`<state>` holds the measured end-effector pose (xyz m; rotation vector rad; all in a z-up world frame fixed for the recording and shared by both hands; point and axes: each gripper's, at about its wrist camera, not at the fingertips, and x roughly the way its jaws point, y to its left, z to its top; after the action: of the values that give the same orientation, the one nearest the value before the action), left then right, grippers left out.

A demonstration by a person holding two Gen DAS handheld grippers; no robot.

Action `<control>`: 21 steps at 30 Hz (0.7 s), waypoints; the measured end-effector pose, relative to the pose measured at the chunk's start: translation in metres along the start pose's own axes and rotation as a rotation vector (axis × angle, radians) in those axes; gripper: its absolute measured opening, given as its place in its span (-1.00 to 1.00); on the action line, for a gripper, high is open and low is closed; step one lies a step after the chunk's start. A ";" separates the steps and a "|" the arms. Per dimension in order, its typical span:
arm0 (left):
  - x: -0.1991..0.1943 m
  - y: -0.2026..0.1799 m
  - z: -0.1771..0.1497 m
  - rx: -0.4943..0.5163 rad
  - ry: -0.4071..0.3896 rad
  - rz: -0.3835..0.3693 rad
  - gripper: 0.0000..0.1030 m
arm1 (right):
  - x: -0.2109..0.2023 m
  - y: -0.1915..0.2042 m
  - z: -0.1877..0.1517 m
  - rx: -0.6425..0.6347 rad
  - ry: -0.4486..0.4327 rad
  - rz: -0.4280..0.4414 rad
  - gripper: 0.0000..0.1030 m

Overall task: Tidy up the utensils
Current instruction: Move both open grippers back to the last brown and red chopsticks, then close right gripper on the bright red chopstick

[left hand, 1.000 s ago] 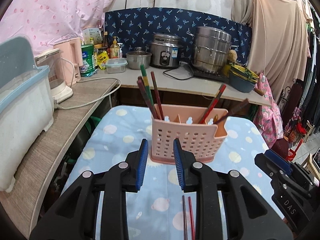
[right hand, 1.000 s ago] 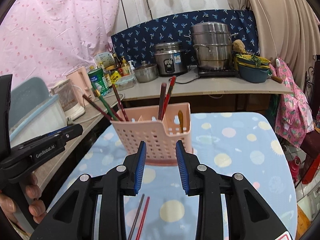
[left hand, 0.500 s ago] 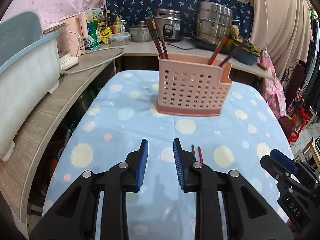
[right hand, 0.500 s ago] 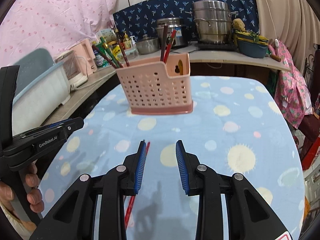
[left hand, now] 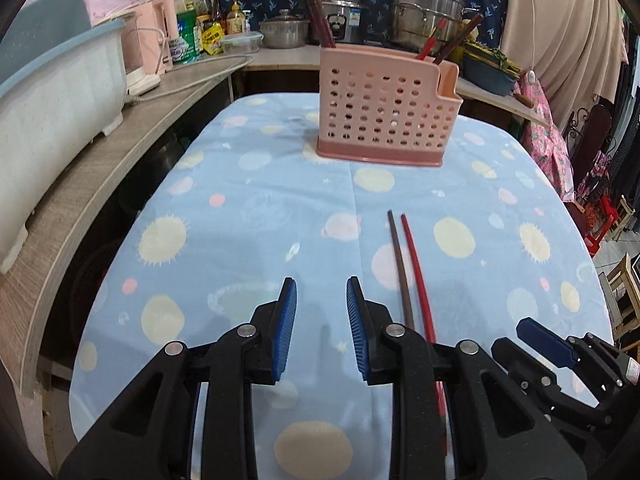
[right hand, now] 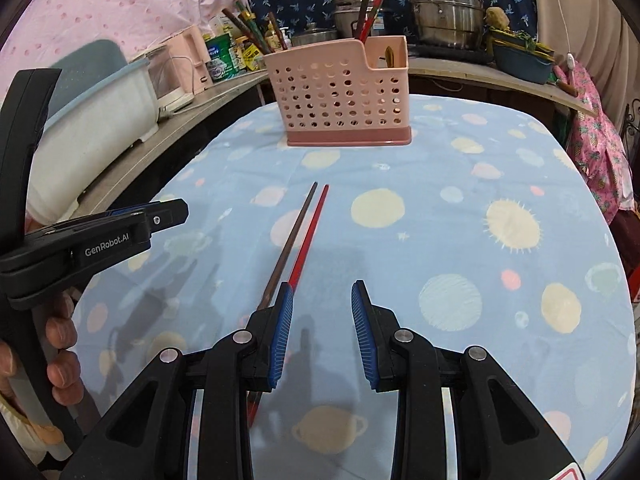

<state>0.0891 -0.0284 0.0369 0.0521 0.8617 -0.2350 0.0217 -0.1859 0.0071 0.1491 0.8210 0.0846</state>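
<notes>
A white tub [left hand: 52, 92] sits on the wooden counter [left hand: 92, 168] at 9 o'clock, with a pink appliance [left hand: 150, 46] and tins behind it. The pink caddy [left hand: 386, 106] stands at 12 o'clock on the blue spotted cloth [left hand: 240, 216], chopsticks poking up from both ends. A brown chopstick [left hand: 400, 264] and a red chopstick [left hand: 416, 268] lie side by side on the cloth, nothing covering them. The left gripper [left hand: 321, 304] hangs just left of them, jaws part open and empty; the right gripper [right hand: 322, 306], likewise part open and empty, hangs just right. Only the right view shows a hand [right hand: 60, 356] on the left tool and a spoon [right hand: 389, 55] in the caddy's low end.
</notes>
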 end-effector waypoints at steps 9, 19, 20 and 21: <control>0.001 0.008 -0.022 -0.005 0.042 0.016 -0.52 | 0.008 0.023 -0.022 -0.048 0.046 0.026 -0.41; 0.002 0.012 -0.033 -0.009 0.065 0.021 -0.52 | 0.017 0.034 -0.032 -0.067 0.079 0.035 -0.41; 0.002 0.012 -0.033 -0.009 0.065 0.021 -0.52 | 0.018 0.034 -0.033 -0.066 0.082 0.034 -0.41; 0.002 0.011 -0.034 -0.007 0.066 0.021 -0.52 | 0.020 0.035 -0.033 -0.066 0.085 0.034 -0.41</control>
<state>0.0674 -0.0129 0.0132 0.0623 0.9273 -0.2114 0.0099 -0.1455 -0.0237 0.0976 0.8997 0.1503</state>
